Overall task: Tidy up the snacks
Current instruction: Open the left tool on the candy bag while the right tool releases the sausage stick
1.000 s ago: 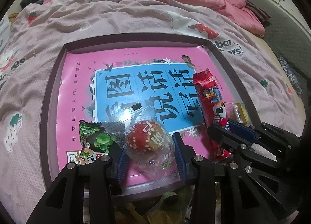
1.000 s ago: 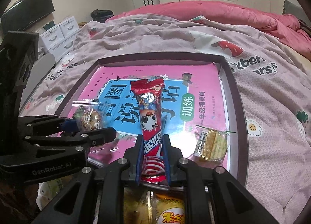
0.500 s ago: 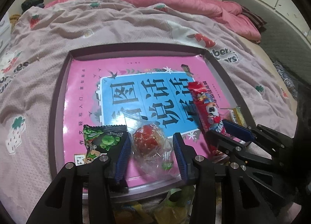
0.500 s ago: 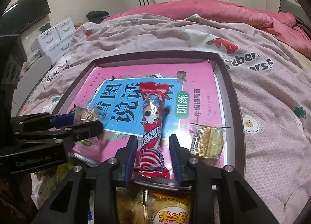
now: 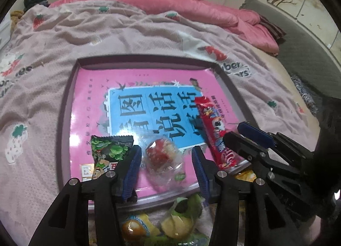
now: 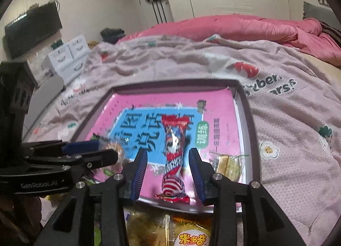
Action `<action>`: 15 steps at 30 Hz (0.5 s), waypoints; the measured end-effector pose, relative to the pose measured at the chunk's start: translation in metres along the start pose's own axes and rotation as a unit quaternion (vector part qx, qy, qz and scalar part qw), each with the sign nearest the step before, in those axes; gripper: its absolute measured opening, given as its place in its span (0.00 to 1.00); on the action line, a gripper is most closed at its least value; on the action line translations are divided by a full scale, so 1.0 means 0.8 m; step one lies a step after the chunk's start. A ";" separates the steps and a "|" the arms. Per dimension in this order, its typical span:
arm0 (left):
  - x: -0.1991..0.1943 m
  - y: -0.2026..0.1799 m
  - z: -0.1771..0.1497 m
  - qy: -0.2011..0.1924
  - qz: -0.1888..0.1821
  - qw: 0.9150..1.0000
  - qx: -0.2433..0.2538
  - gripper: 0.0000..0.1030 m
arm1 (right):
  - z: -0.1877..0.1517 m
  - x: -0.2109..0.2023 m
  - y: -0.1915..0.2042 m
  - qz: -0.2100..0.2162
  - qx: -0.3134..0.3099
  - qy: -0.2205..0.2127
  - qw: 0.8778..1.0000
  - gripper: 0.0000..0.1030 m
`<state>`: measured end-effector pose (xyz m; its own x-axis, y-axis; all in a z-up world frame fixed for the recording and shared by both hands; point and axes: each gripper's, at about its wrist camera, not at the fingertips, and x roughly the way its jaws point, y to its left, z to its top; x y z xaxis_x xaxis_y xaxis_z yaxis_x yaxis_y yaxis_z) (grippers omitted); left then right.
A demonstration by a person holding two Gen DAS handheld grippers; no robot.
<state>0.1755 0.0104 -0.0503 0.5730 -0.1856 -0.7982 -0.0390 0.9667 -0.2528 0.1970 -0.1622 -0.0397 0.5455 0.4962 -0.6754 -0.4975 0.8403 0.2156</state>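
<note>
Left wrist: tray (image 5: 64, 130) holds snacks; both hand-held grippers opening, pads off their packets.

On the bed the tray (image 5: 64, 118) held a book (image 5: 149, 88), on which the round snack (image 5: 162, 156) lay between green packet (image 5: 108, 152) and stick packet (image 5: 215, 130).

You're working over a bed (image 5: 132, 39) under a pale strawberry blanket (image 6: 287, 118), a pink quilt (image 5: 191, 5) bunched at its far side. A tray (image 5: 64, 118) lies on the blanket, and near you some snack packets (image 6: 187, 233), possibly bread.
</note>
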 end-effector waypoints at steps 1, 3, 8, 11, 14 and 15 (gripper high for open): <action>-0.007 -0.002 0.001 -0.007 0.000 1.000 0.004 0.56 | 0.001 -0.005 0.001 -0.002 -0.002 -0.007 1.000 0.41; -0.016 -0.006 0.003 -0.018 0.001 1.000 0.007 0.59 | 0.004 -0.014 0.001 -0.008 -0.002 -0.021 1.000 0.43; -0.038 -0.014 0.004 -0.034 0.001 0.999 0.013 0.59 | 0.005 -0.025 -0.003 -0.013 0.002 -0.034 0.999 0.45; -0.049 -0.016 0.004 -0.042 0.004 0.999 0.015 0.60 | 0.006 -0.035 -0.003 -0.014 0.000 -0.047 0.999 0.46; -0.059 -0.017 0.002 -0.047 0.005 0.999 0.014 0.61 | 0.007 -0.049 0.000 -0.016 -0.008 -0.069 0.997 0.57; -0.061 -0.018 0.001 -0.048 0.006 0.999 0.015 0.61 | 0.007 -0.052 0.001 -0.017 -0.011 -0.074 0.997 0.60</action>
<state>0.1488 0.0059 -0.0068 0.6491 -0.1573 -0.7442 -0.0229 0.9739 -0.2259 0.1778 -0.1810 -0.0073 0.6544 0.4960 -0.5707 -0.4906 0.8529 0.1786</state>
